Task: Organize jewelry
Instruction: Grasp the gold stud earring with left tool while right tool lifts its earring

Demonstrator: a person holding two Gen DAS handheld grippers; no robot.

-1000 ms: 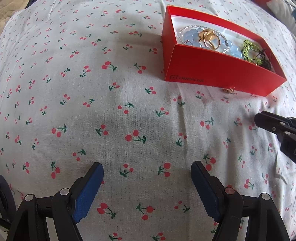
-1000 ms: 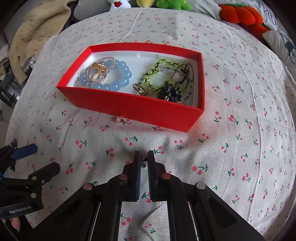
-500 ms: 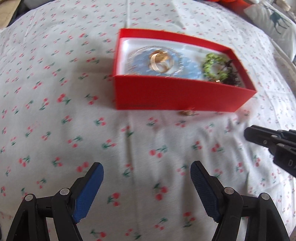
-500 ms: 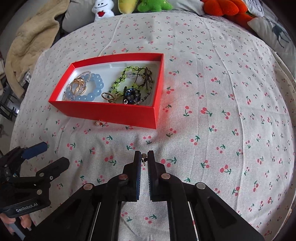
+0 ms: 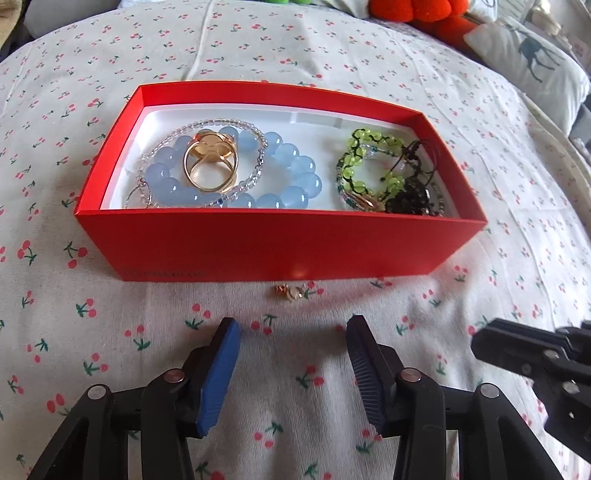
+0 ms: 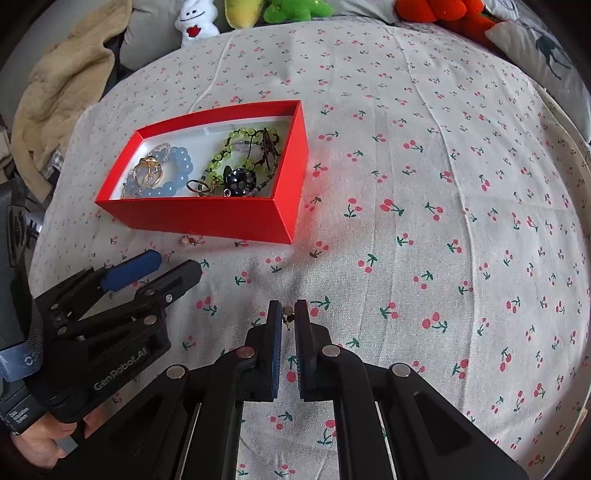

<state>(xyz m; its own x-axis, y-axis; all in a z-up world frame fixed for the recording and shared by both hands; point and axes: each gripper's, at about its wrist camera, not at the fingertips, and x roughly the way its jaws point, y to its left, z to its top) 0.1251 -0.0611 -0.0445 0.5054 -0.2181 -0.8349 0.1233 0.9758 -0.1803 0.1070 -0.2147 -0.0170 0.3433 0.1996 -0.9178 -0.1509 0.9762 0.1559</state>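
A red box [image 5: 280,245] [image 6: 207,216] on the cherry-print cloth holds a blue bead bracelet [image 5: 295,184], a gold ring [image 5: 210,166], a green bead bracelet [image 5: 365,162] and dark jewelry [image 5: 410,199]. A small gold earring [image 5: 290,291] [image 6: 189,240] lies on the cloth just in front of the box. My left gripper [image 5: 293,339] is open, close behind that earring; it also shows in the right wrist view [image 6: 162,269]. My right gripper [image 6: 287,314] is shut on a tiny earring [image 6: 286,316] and held above the cloth, right of the left gripper.
Plush toys [image 6: 291,9] and an orange one [image 6: 443,13] lie at the bed's far edge. A beige blanket [image 6: 62,81] lies at far left and a deer-print pillow [image 5: 532,55] at far right.
My left gripper has moved toward the box and turned to face it, and its jaws have narrowed somewhat. My right gripper has pulled back and right from the box, still pinching the tiny earring.
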